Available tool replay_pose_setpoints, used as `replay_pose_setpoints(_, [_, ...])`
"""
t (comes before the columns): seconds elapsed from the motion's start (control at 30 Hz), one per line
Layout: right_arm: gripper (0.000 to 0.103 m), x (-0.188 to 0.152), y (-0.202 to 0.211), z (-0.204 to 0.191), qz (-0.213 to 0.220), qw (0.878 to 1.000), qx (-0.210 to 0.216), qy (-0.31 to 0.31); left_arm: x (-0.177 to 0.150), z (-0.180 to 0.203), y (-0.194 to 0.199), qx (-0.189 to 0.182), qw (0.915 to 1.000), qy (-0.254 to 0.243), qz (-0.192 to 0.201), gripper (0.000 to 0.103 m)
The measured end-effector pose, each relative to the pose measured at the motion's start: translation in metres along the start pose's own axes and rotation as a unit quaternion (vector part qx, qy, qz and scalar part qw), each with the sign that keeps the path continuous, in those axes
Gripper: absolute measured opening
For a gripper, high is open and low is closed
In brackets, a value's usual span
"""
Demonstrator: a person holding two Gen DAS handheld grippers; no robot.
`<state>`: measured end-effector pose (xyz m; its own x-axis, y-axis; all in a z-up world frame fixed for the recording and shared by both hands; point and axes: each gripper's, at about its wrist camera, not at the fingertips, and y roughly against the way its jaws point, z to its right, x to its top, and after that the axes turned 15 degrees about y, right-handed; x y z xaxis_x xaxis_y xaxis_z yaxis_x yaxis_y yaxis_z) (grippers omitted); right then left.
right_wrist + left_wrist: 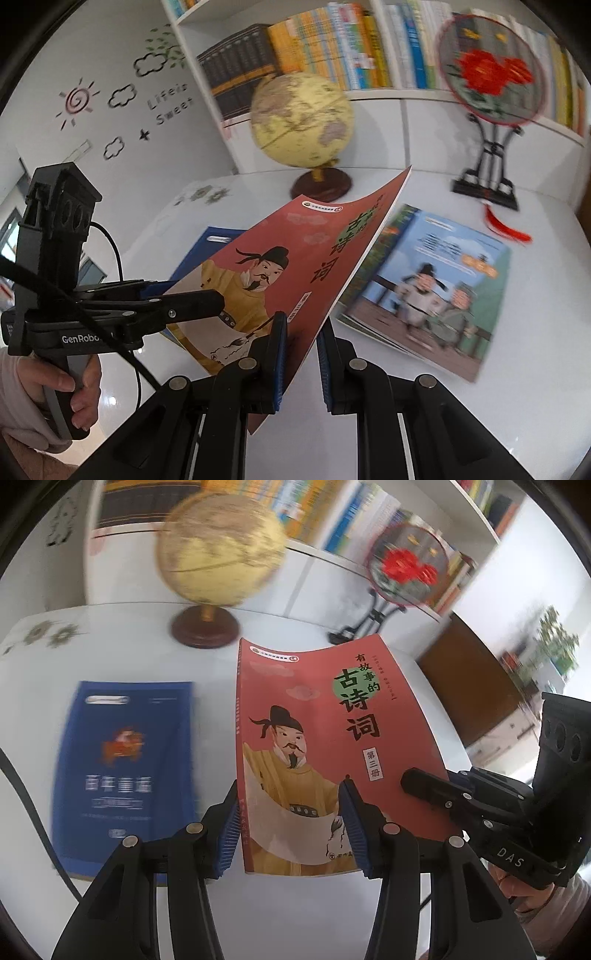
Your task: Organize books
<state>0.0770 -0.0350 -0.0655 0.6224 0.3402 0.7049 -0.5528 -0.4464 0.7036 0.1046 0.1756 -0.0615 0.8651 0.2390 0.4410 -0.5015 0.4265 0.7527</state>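
The red paperback of classical poems is off the white table, held tilted in the air between the two grippers, above and between the other books. It is thin and soft-covered. The cover bows along its length and the far edge sags, so it is probably light and floppy rather than stiff, and the glossy cover may slide under a weak pinch. The spine side looks like the firmest place to hold. A grip on the loose fore-edge alone would likely let the pages fan or crease.

The right gripper has its fingers nearly together on the near fore-edge corner. The left gripper has its fingers partly apart, one at the spine edge and one over the cover. I cannot tell whether its pads actually press.

A blue book lies flat on the table just left of the paperback, and an illustrated book lies flat to its right. Both would serve as stacking spots. Further back stand a globe and a round embroidered fan on a black stand, whose red tassel trails near the illustrated book. Both look easy to knock over. Behind them is a filled bookshelf.
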Motion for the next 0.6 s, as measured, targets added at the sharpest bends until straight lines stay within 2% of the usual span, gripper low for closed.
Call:
replay_pose_setpoints(0.3, [0.015,0.044,-0.048,-0.063,-0.004,0.998,0.036,0.048,0.013,-0.079,0.037,0.035,0.9980,0.047,0.025,0.046])
replay_pose_setpoints(0.6, [0.015,0.064,-0.103,-0.114,-0.013,0.997,0.063,0.051,0.019,-0.137,0.043,0.057,0.9968,0.055,0.007,0.046])
